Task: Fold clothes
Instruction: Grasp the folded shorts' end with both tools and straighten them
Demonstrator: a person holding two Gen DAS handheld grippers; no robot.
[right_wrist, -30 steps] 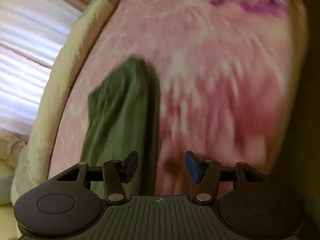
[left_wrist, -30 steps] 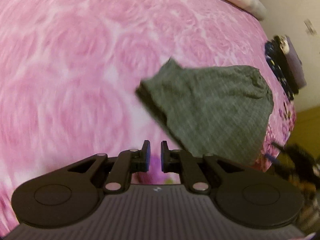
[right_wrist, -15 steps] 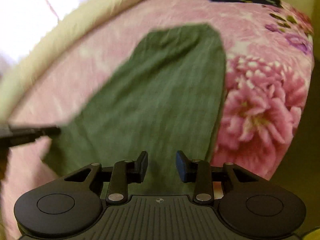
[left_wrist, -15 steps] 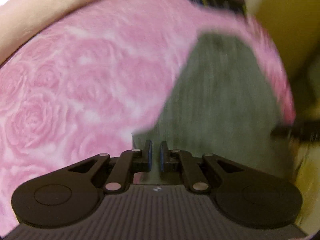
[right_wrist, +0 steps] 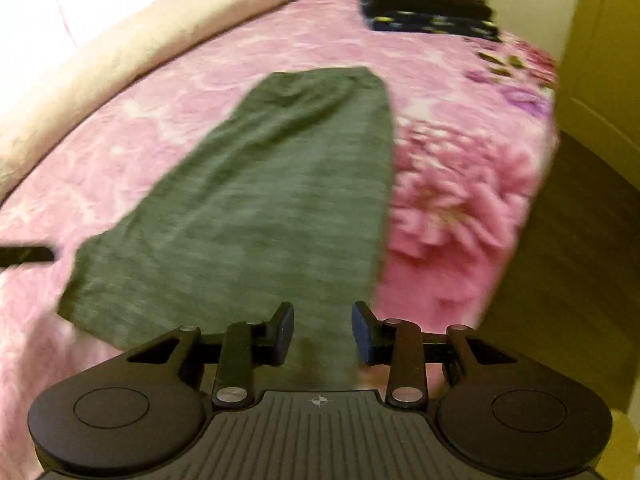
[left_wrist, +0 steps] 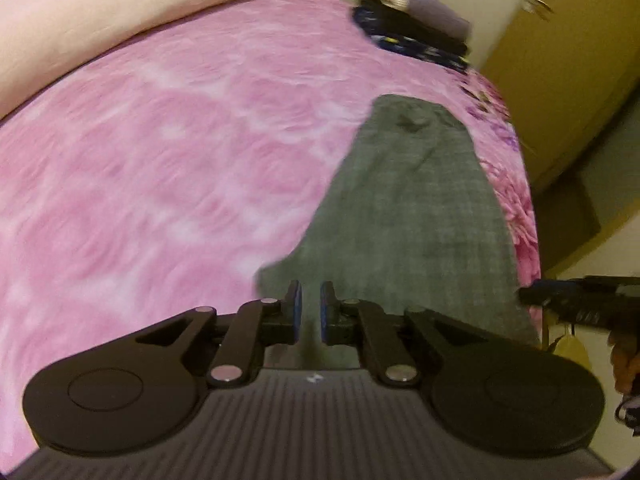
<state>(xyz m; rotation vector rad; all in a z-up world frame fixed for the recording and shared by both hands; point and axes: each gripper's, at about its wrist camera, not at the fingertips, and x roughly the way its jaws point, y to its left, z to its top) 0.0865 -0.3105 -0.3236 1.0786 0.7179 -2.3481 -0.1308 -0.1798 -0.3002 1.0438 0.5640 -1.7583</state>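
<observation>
A grey-green garment (left_wrist: 408, 216) lies flat and long on the pink floral bedspread (left_wrist: 168, 168); it also shows in the right wrist view (right_wrist: 272, 208). My left gripper (left_wrist: 311, 312) hovers at the garment's near left corner with a narrow gap between its jaws and no cloth between them. My right gripper (right_wrist: 322, 334) is open over the garment's near right edge, holding nothing. The right gripper's tip (left_wrist: 576, 304) shows at the right edge of the left wrist view, and the left gripper's tip (right_wrist: 28, 255) at the left edge of the right wrist view.
A stack of folded clothes (right_wrist: 428, 0) sits at the far end of the bed, also in the left wrist view (left_wrist: 416, 36). A cream bolster (right_wrist: 132, 64) runs along the bed's left side. A yellow cabinet door (right_wrist: 600, 64) stands to the right, past the bed's edge.
Both grippers swung round to face along the garment from its near end. The right gripper's jaws opened wider. The garment now lies stretched out flat.
</observation>
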